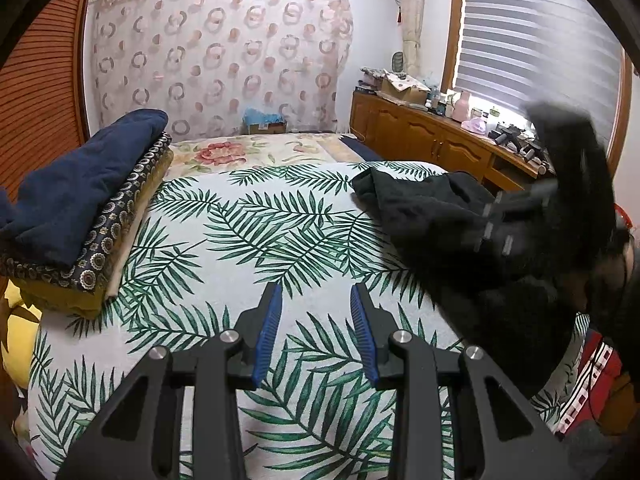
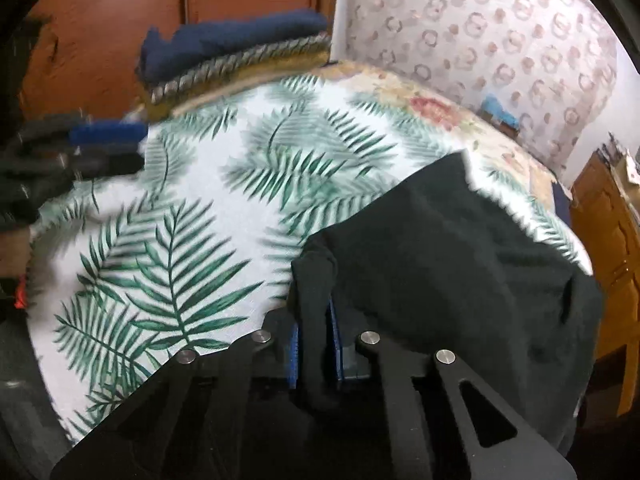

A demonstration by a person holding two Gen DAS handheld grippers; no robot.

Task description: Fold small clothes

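A black garment (image 1: 432,216) lies bunched on the right of the leaf-print bed cover (image 1: 248,240). My right gripper (image 2: 314,312) is shut on a fold of the black garment (image 2: 440,264), which drapes over its fingers; it shows blurred in the left wrist view (image 1: 516,216), lifting the cloth. My left gripper (image 1: 316,300) is open and empty, hovering above bare leaf-print cover left of the garment. It appears blurred at the left edge of the right wrist view (image 2: 108,144).
A stack of folded clothes (image 1: 84,208), navy on top, sits at the bed's left side by a wooden wall. A wooden cabinet (image 1: 432,140) with clutter runs along the right under a window blind. A patterned curtain hangs behind the bed.
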